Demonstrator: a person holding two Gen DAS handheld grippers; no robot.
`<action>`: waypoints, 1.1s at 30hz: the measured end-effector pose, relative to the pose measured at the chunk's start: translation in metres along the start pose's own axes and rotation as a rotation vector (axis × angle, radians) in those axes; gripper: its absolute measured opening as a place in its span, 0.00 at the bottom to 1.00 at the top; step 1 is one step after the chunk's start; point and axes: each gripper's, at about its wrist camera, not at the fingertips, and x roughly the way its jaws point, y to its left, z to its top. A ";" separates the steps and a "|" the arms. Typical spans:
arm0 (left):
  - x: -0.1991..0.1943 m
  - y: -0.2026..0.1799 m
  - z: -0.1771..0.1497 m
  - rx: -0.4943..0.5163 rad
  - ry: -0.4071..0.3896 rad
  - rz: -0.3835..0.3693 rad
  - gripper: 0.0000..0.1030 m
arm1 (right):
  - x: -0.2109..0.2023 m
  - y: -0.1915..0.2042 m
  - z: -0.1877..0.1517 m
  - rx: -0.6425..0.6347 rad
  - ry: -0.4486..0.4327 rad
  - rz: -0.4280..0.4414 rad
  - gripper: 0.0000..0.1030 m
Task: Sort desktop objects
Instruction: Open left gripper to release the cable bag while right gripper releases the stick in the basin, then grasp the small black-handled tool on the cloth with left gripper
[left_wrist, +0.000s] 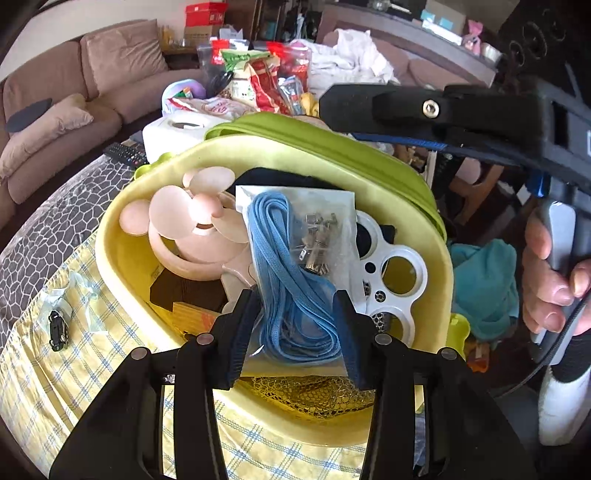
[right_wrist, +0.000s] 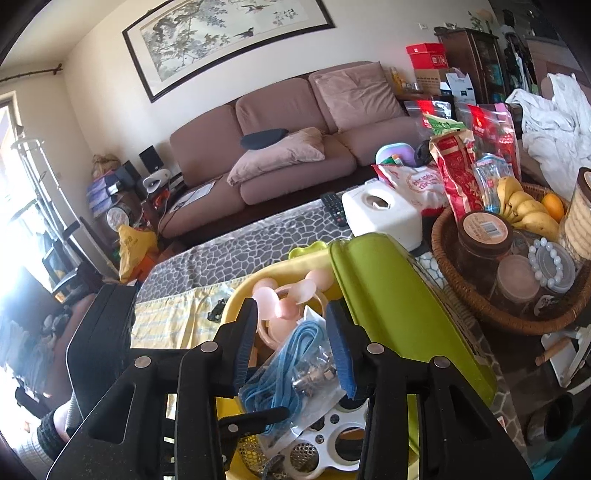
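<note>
A yellow-green storage box (left_wrist: 110, 254) stands open on the table, its green lid (left_wrist: 332, 147) tilted up behind. In it lie a pink mini fan (left_wrist: 199, 225), a white plastic piece with round holes (left_wrist: 391, 266) and a clear bag with a blue cord and metal parts (left_wrist: 295, 266). My left gripper (left_wrist: 299, 325) straddles the bag's near end, jaws apart around it. My right gripper (right_wrist: 291, 347) is open above the same bag (right_wrist: 295, 373), beside the lid (right_wrist: 399, 302); from the left wrist view it reaches in from the upper right (left_wrist: 424, 110). A small black toy car (left_wrist: 57, 330) lies on the checked cloth at left.
A white tissue box (right_wrist: 384, 214) and a remote (right_wrist: 332, 206) sit behind the box. A wicker basket (right_wrist: 480, 306) with jars, bananas and an orange stands at right. Snack bags (right_wrist: 461, 166) pile up behind. A pink sofa (right_wrist: 277, 155) is beyond the table.
</note>
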 end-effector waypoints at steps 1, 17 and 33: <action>-0.007 0.002 0.000 -0.011 -0.022 0.006 0.48 | 0.001 0.001 0.000 0.000 0.000 0.002 0.39; -0.099 0.056 -0.040 -0.223 -0.241 0.120 0.90 | 0.036 0.038 -0.012 -0.121 0.088 -0.067 0.68; -0.083 0.103 -0.101 -0.366 -0.235 0.267 1.00 | 0.054 0.070 -0.013 -0.113 0.063 -0.014 1.00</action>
